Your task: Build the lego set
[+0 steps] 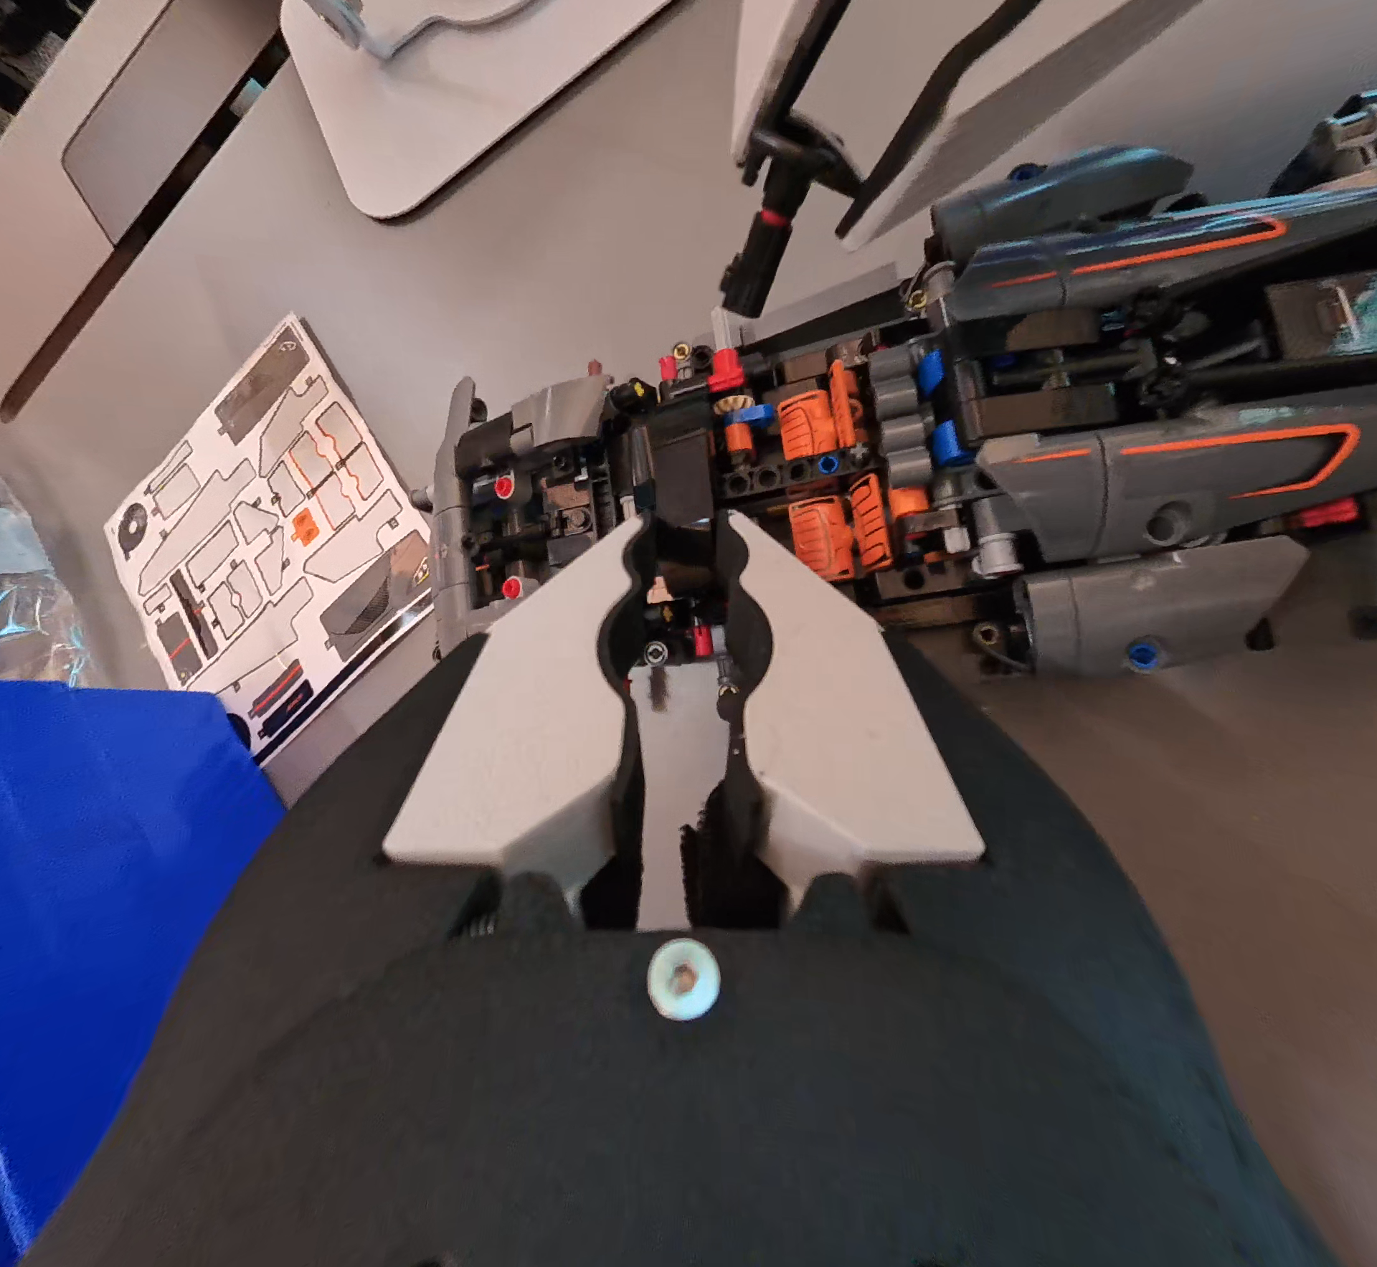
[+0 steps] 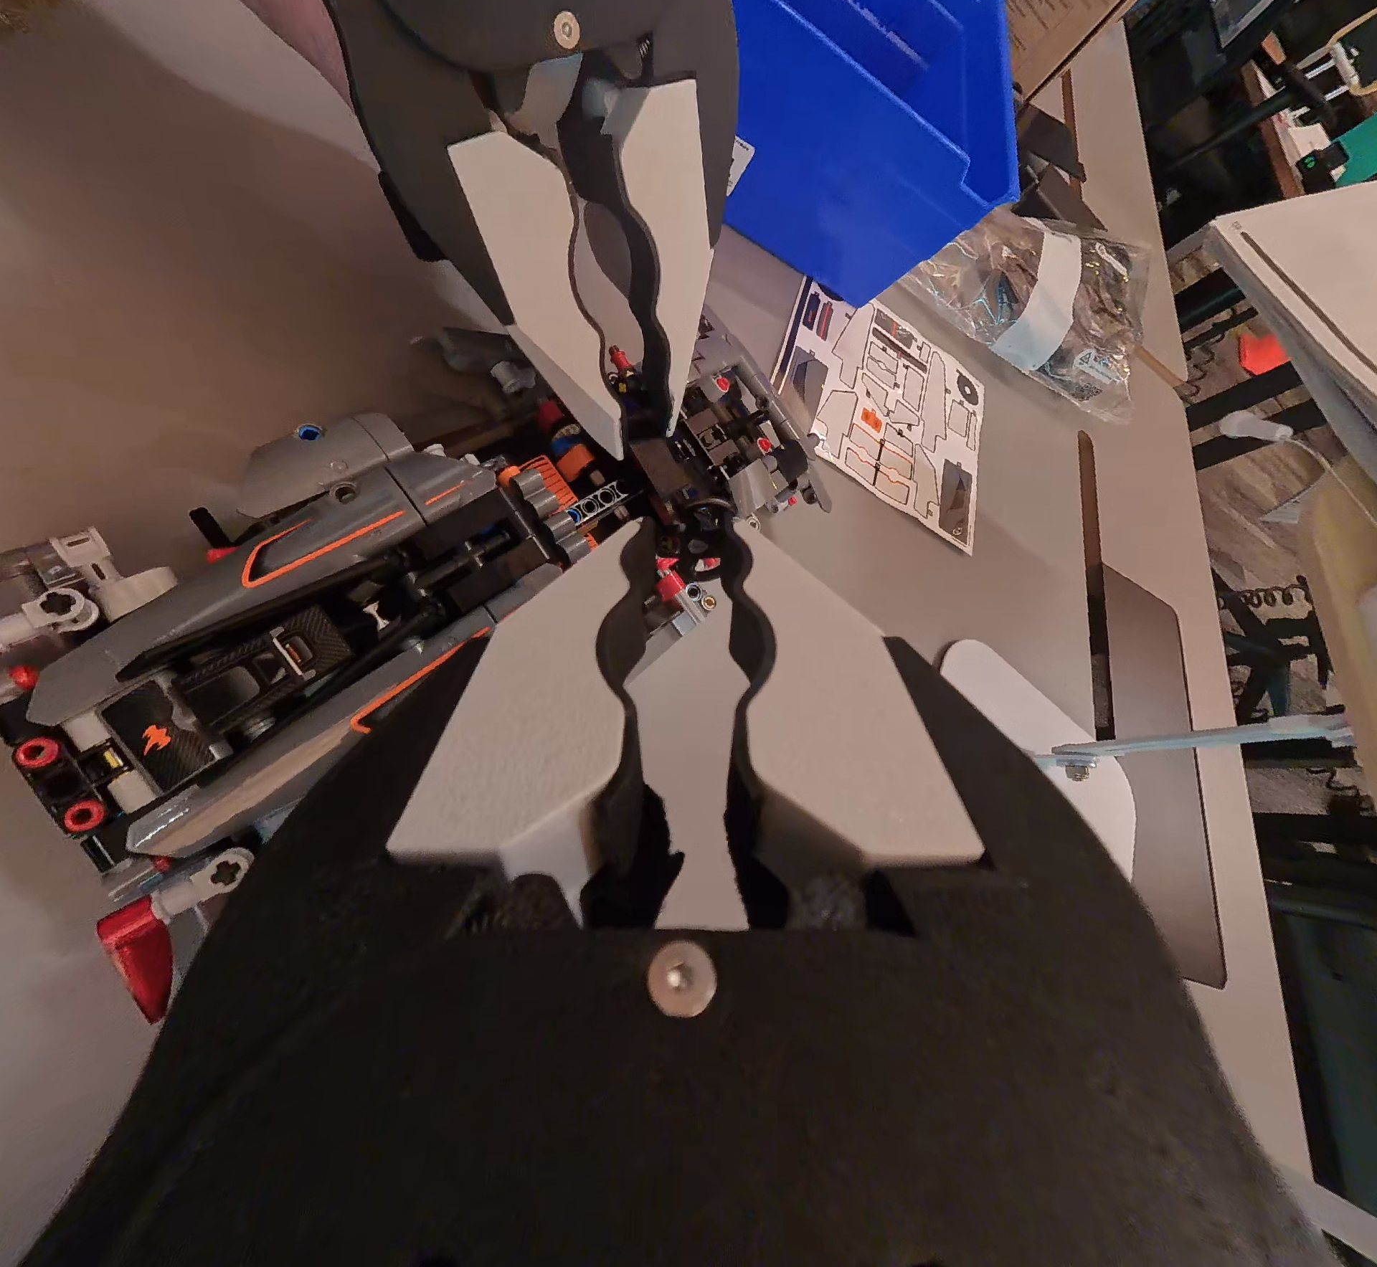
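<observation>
Your left gripper [image 1: 685,523] has its jaws closed onto a black block [image 1: 674,468] at the front section of the lego car [image 1: 894,456]; both tips press its sides. Your right gripper [image 2: 685,546] comes in from the opposite side, its fingers pinching a black rod assembly with a red band [image 1: 767,240] that hangs tilted down toward a red connector [image 1: 724,371] on the car's top edge. In the right wrist view the jaw tips stand close around a small black ring-shaped part [image 2: 700,538], a narrow gap remaining farther back.

The car lies on the grey table [image 1: 596,248] with its long axis running across the left wrist view: the front bumper end points toward the sticker sheet [image 1: 276,523], the dark grey, orange-striped bodywork [image 1: 1192,471] stretches away to the right. Orange seats [image 1: 816,479] sit open in the middle.

The sticker sheet lies flat just beside the car's front; its printing is too small to read. Beyond it stand a blue bin [image 2: 864,114] and a clear bag of parts [image 2: 1043,307]. A white stand base [image 1: 484,39] rests farther back.
</observation>
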`<state>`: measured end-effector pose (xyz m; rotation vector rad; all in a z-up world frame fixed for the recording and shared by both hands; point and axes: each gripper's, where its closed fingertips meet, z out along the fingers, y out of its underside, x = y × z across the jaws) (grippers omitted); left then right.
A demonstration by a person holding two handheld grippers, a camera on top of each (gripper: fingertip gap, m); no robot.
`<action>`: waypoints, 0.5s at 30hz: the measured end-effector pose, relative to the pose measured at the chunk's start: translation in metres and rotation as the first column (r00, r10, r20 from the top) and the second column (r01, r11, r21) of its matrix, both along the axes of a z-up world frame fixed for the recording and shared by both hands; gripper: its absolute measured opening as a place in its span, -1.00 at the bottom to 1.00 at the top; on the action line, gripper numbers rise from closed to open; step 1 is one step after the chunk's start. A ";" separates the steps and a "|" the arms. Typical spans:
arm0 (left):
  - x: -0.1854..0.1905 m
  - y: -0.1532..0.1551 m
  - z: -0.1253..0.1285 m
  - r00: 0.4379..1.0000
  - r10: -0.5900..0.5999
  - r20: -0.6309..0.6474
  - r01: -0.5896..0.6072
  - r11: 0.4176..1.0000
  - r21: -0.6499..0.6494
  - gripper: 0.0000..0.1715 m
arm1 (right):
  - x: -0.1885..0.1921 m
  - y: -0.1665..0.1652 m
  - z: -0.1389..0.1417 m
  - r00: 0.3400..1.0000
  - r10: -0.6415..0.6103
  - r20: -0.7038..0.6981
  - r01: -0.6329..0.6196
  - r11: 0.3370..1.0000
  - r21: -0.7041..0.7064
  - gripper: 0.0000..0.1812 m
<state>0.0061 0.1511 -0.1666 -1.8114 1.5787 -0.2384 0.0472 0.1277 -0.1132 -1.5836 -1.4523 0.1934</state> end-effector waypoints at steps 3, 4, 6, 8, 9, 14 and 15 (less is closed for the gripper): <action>0.000 0.000 0.000 1.000 -0.006 -0.016 0.007 1.000 0.011 -0.84 | -0.001 -0.001 0.001 1.000 0.011 -0.025 -0.011 1.000 -0.009 -0.84; 0.000 0.000 0.000 1.000 -0.006 -0.014 0.006 1.000 0.004 -0.84 | -0.001 -0.001 0.002 0.999 0.013 -0.033 -0.013 1.000 -0.013 -0.84; 0.000 0.000 0.000 1.000 -0.006 -0.006 0.006 1.000 -0.013 -0.84 | 0.001 -0.001 0.002 0.999 0.012 -0.037 -0.012 1.000 -0.016 -0.84; 0.000 0.000 0.000 1.000 -0.013 -0.017 0.013 1.000 -0.009 -0.84 | 0.002 0.000 0.002 0.999 0.009 -0.040 -0.010 1.000 -0.017 -0.84; 0.000 0.000 0.000 1.000 -0.013 -0.027 0.013 1.000 0.002 -0.84 | 0.003 0.000 0.003 0.999 0.008 -0.043 -0.009 1.000 -0.019 -0.84; 0.000 0.000 0.000 0.992 -0.014 -0.126 0.028 0.994 0.108 -0.85 | 0.005 0.001 0.003 0.999 0.005 -0.039 -0.005 1.000 -0.013 -0.84; 0.000 0.000 0.001 0.990 -0.016 -0.142 0.035 0.991 0.132 -0.85 | 0.005 0.001 0.003 0.999 0.006 -0.040 -0.006 1.000 -0.013 -0.84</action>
